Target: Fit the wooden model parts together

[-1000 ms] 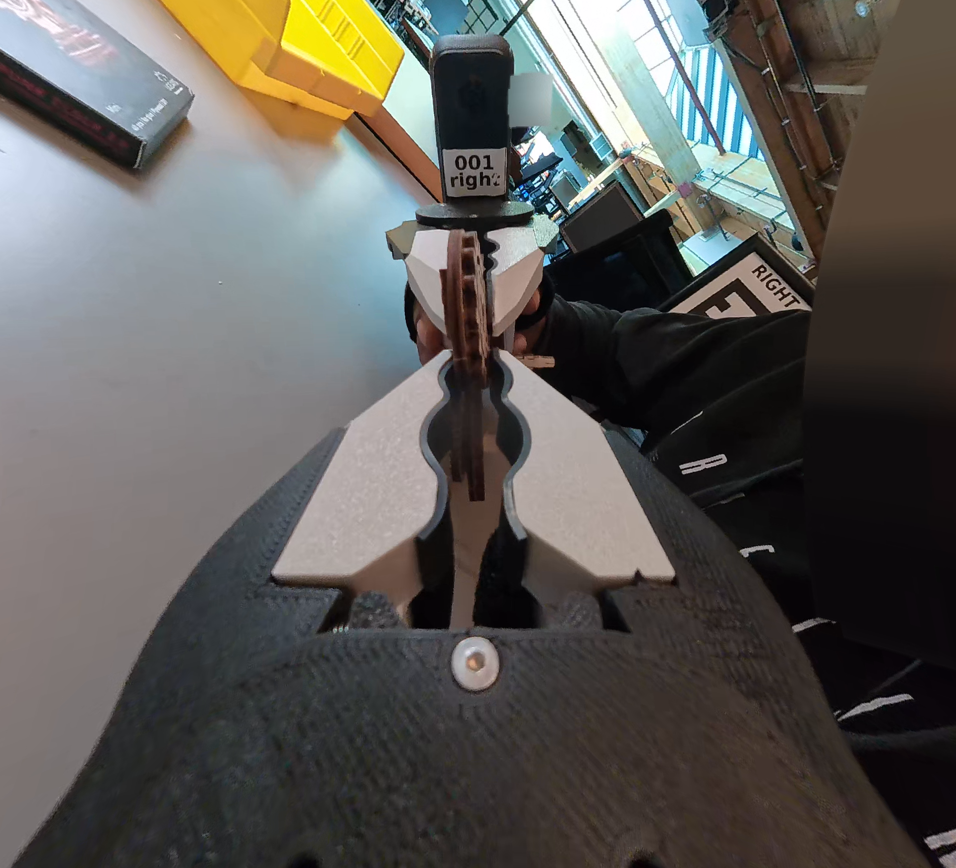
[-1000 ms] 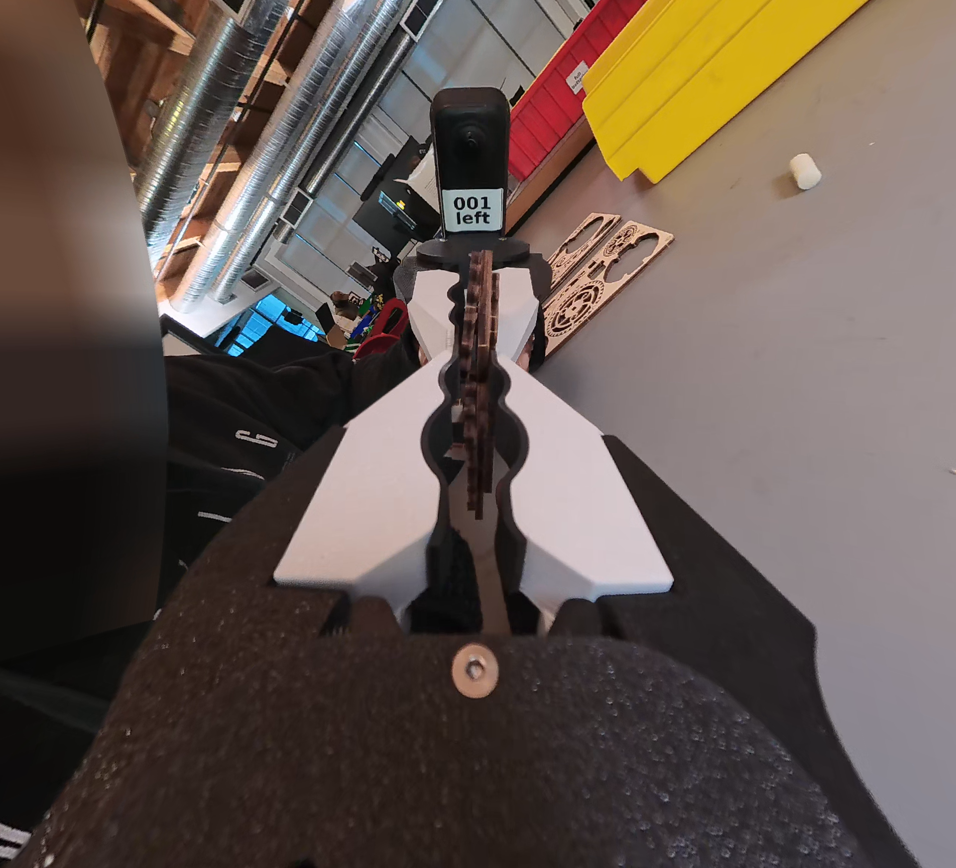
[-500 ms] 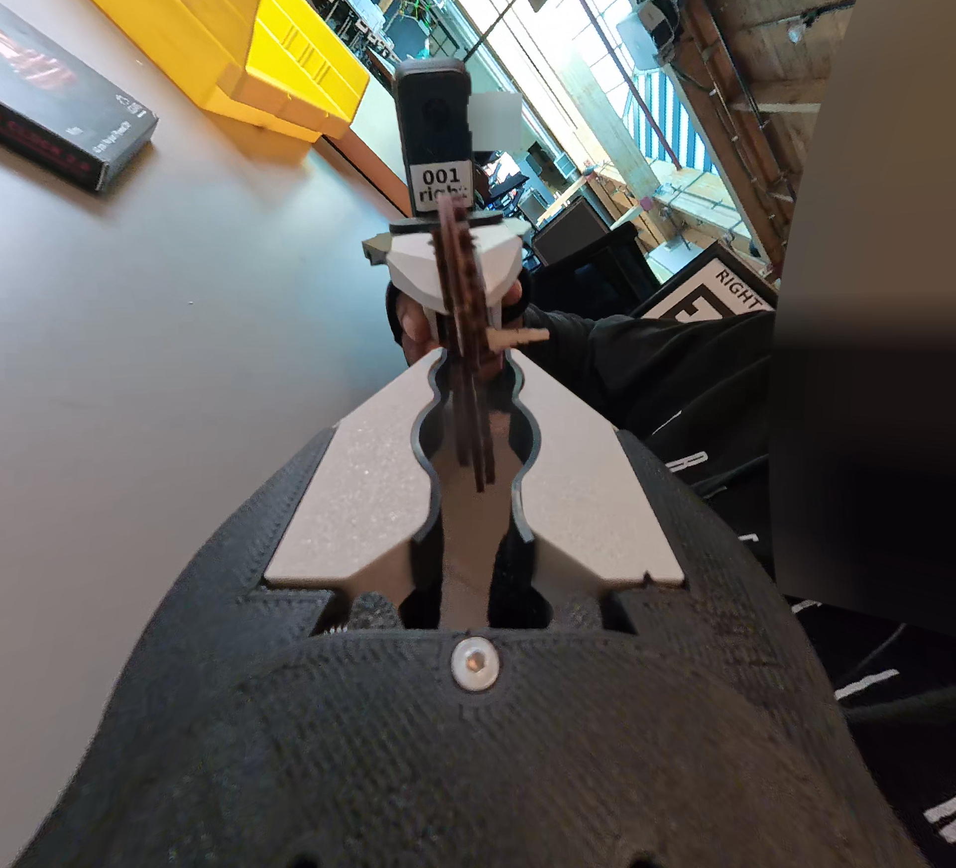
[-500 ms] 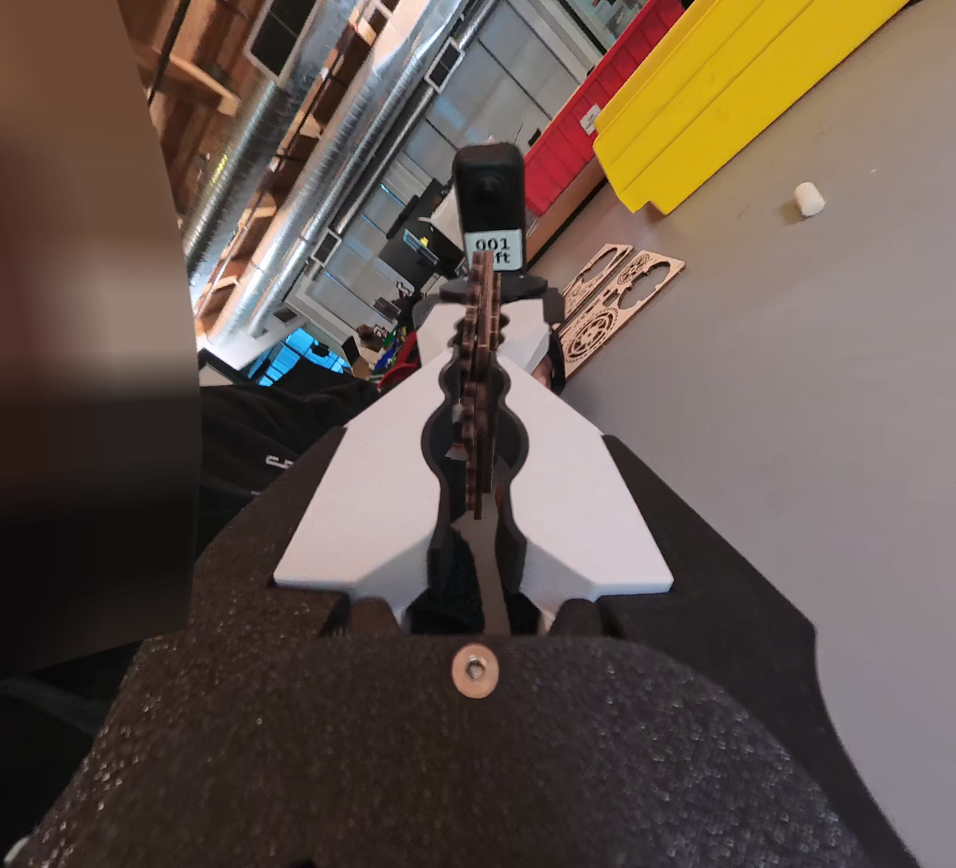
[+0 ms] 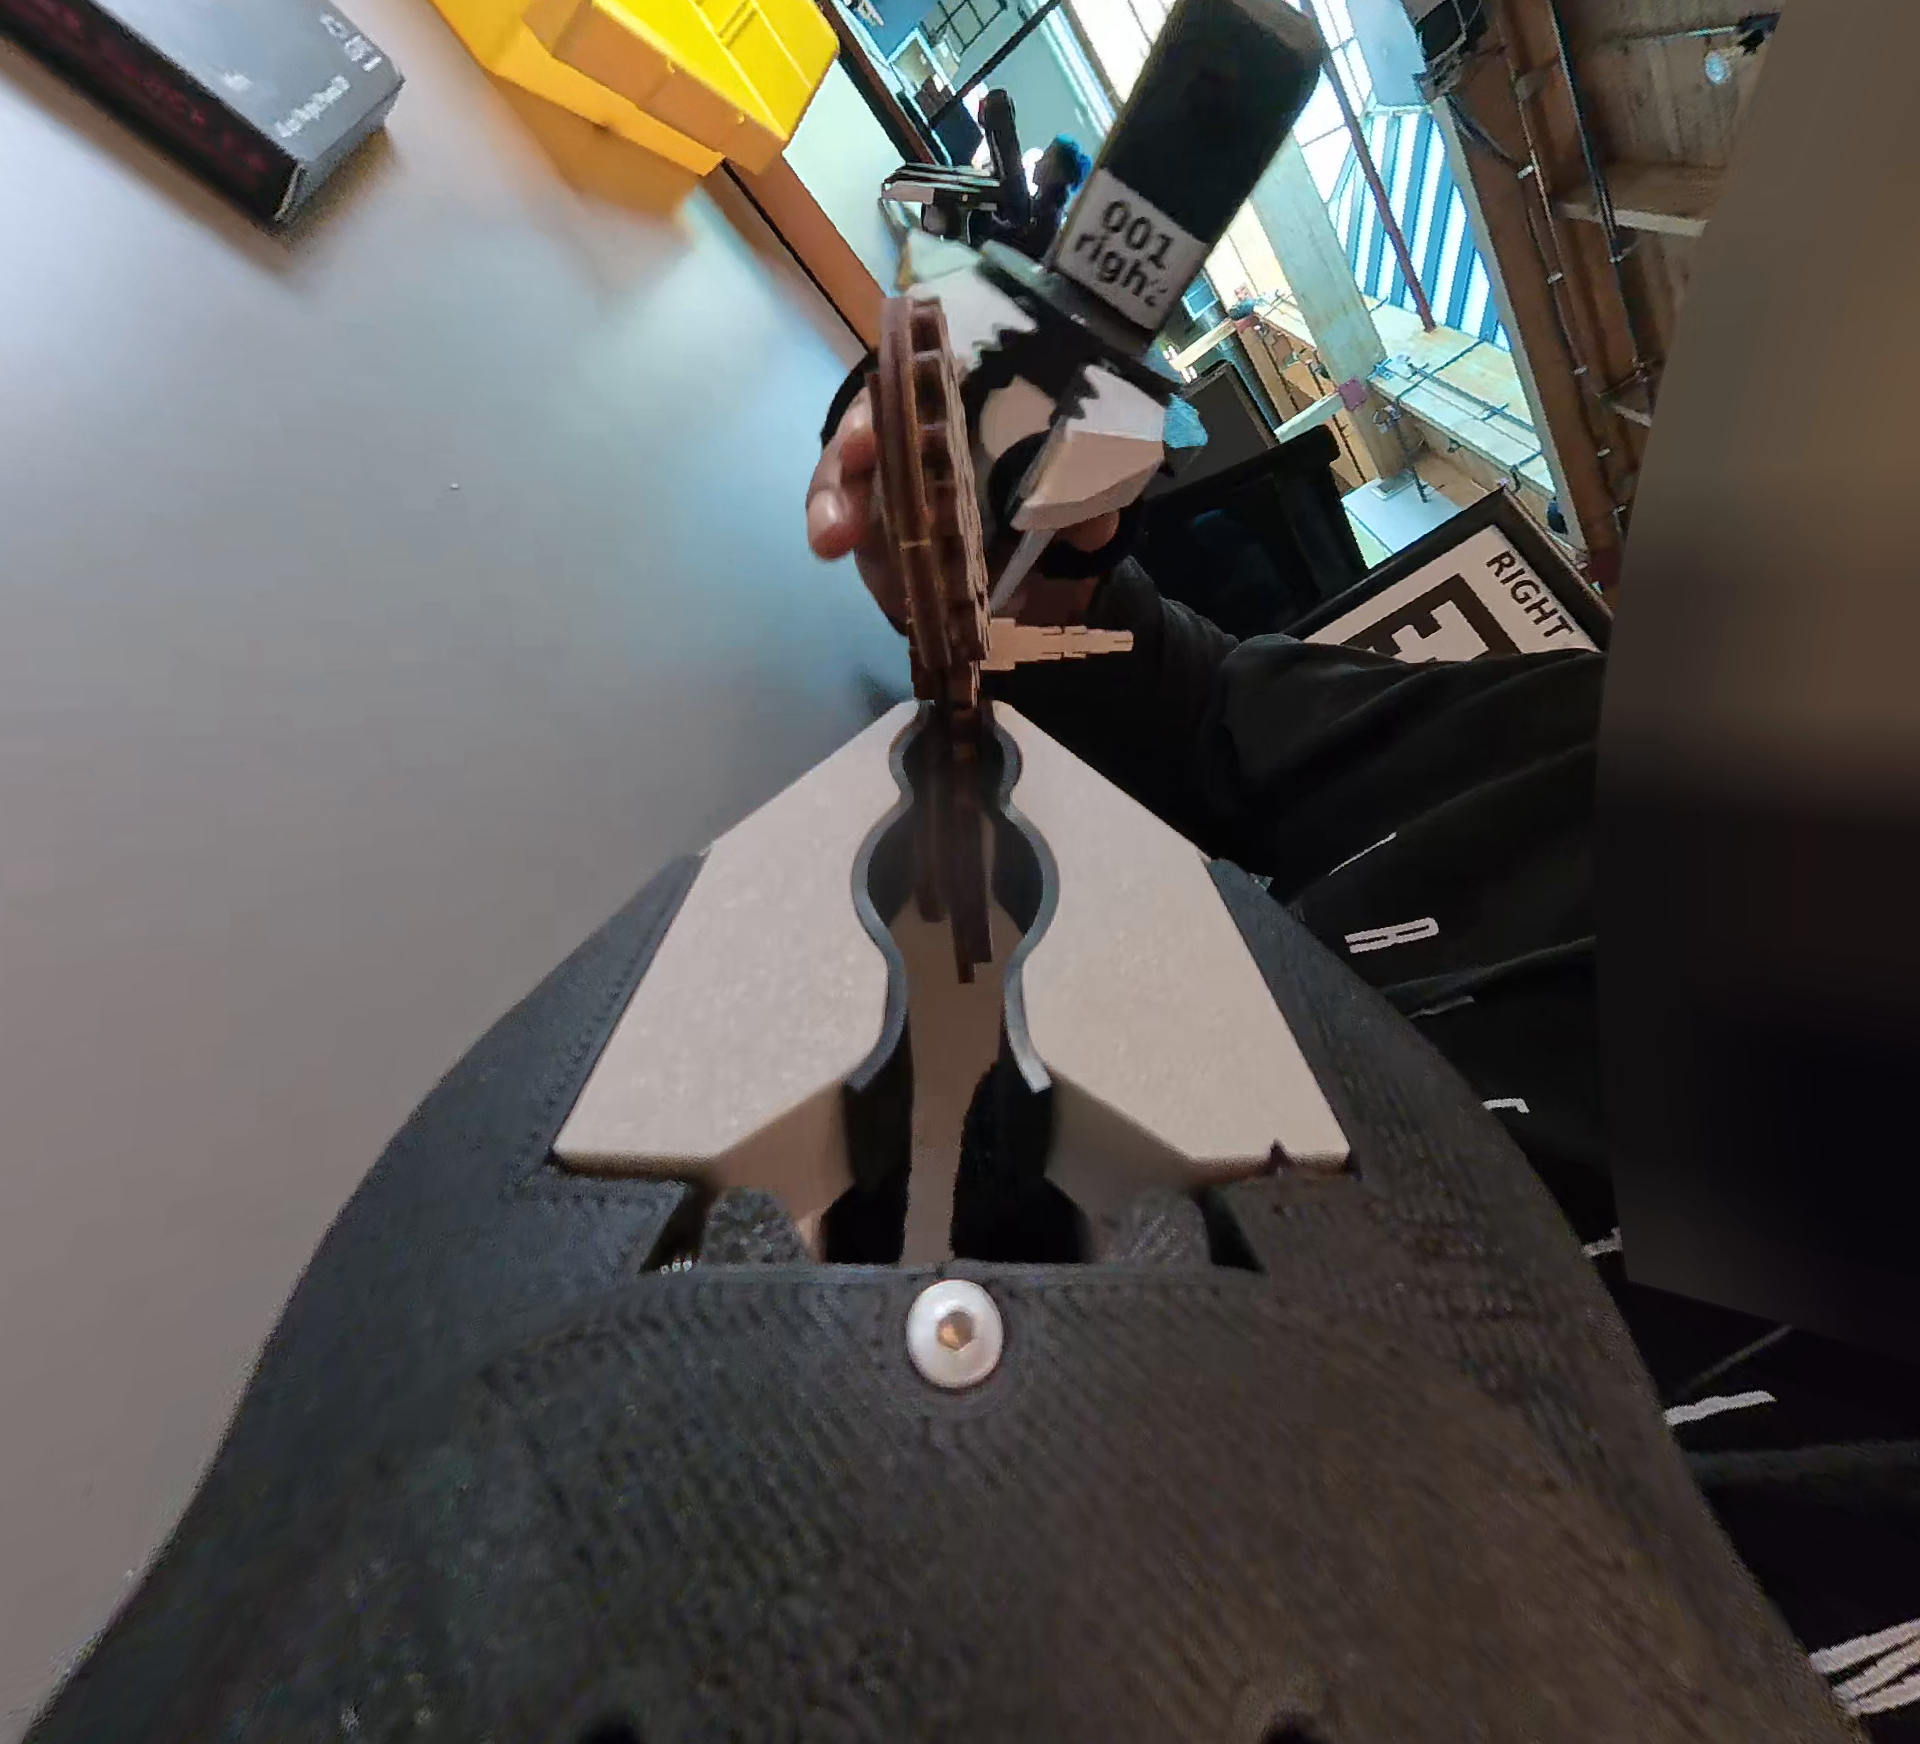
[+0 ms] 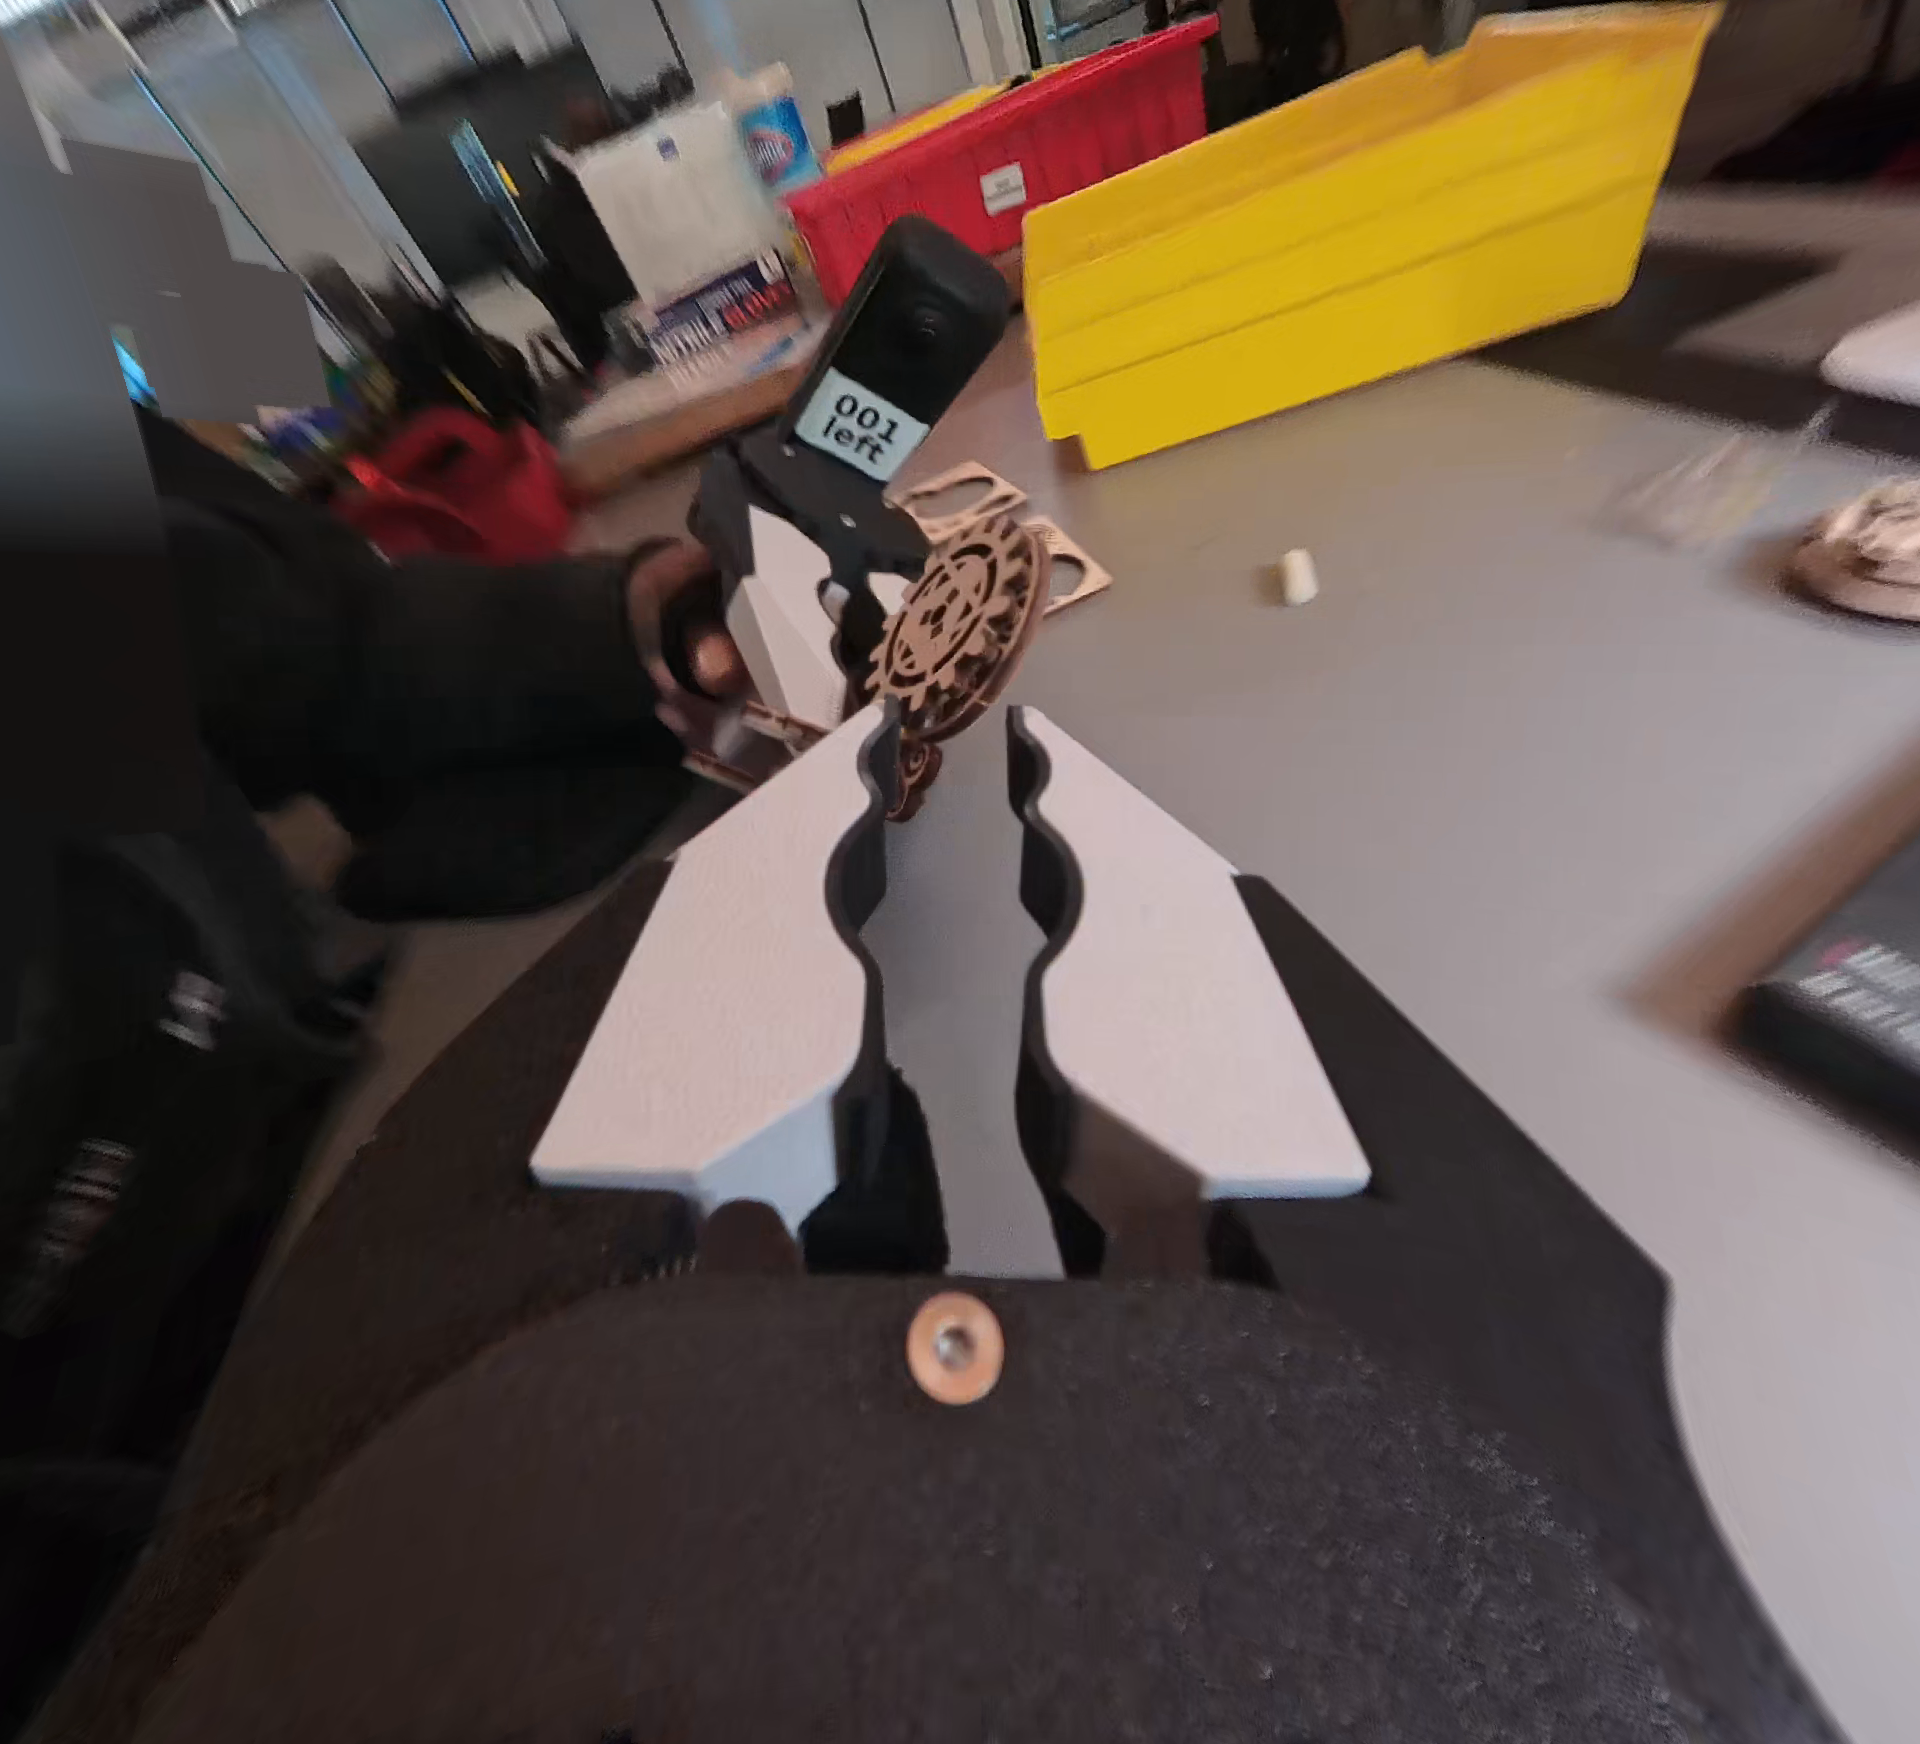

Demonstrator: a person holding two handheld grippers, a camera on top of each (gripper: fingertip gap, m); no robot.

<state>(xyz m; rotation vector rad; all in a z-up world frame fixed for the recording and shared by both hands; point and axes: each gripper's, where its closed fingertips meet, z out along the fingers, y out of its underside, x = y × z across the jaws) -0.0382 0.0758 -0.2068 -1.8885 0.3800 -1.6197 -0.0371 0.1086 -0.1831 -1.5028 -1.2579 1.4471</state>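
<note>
- We see the left gripper point(image 5: 951, 759), white fingers closed on the edge of the dark brown layered wooden gear assembly point(image 5: 930, 510), held above the grey table point(image 5: 312, 655).
- The right gripper point(image 6: 945, 749), white fingers parted, holds nothing; the assembly sits just beyond its tips.
- Behind lie pale cut-out wooden sheets point(image 6: 977, 489) and a yellow plastic bin point(image 6: 1340, 240).
- Risk, in our judgement: a one-sided edge grip may let the layers slip apart or drop.

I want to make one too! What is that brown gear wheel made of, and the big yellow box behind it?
The gear wheel looks like thin, unpainted wood: tan faces, fine cut-out patterns and dark brown edges, perhaps laser-cut. The yellow box looks like moulded plastic: one even bright colour, smooth and slightly shiny, with ribbed sides.
</note>
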